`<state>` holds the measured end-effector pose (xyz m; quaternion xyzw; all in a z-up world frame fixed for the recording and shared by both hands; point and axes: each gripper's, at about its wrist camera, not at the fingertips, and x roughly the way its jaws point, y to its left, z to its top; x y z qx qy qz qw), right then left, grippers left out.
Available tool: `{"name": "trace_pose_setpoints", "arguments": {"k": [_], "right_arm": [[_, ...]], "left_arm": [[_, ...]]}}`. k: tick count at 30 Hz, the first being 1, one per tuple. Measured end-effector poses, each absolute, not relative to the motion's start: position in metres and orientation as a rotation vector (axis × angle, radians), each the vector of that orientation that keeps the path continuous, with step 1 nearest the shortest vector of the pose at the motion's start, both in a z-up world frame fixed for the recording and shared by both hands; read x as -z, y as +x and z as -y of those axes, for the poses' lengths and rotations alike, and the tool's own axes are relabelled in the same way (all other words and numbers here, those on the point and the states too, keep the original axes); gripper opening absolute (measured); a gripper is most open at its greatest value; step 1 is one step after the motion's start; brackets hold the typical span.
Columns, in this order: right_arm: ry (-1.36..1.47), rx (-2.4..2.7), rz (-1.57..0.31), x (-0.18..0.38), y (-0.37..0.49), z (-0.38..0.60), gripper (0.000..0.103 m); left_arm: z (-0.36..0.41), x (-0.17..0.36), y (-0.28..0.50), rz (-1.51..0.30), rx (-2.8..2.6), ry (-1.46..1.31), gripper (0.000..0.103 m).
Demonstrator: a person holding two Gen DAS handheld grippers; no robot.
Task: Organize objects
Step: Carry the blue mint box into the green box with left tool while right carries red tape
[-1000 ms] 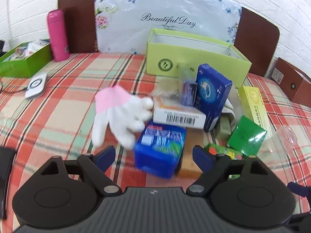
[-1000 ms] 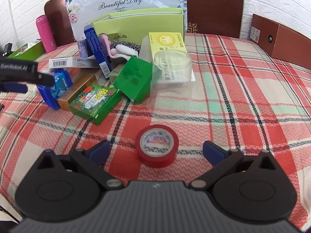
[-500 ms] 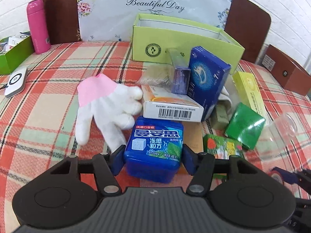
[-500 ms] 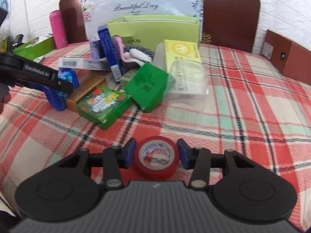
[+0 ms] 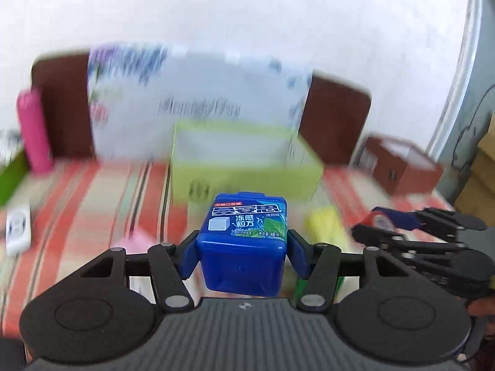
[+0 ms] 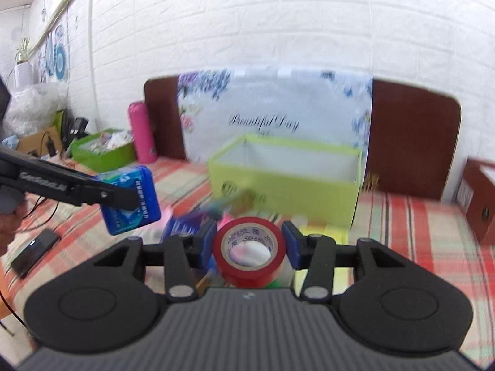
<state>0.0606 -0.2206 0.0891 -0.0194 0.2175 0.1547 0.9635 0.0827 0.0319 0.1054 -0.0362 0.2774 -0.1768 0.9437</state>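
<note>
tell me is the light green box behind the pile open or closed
Open. The light green box has no lid on it, and the right wrist view looks over its front wall onto pale inner walls. Its floor is out of sight, so contents cannot be told.

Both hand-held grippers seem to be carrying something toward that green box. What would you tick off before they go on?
1. Left hand-held gripper clamps the blue mint box on both sides: ok.
2. Right hand-held gripper clamps the red tape roll: ok.
3. Both items lifted off the checked tablecloth: ok.
4. Light green open box ahead, its top open: ok.
5. Room inside the box: cannot tell, its floor is hidden.
6. The two grippers apart from each other: ok.
</note>
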Motion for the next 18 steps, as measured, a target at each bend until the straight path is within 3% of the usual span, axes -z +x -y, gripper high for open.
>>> {"name": "trace_pose_setpoints", "arguments": {"k": [7,18], "right_arm": [[-0.015,-0.233,-0.451,-0.109,0.185,0.219,0.045],[0.002,-0.122,-0.709,-0.018,0.328,0.227,0.045]], "left_arm": [[0.009,-0.135,0.187,-0.484,0.304,-0.094,0.061],[0.028,-0.071,0.325,-0.63,0.236,-0.035,0.061]]}}
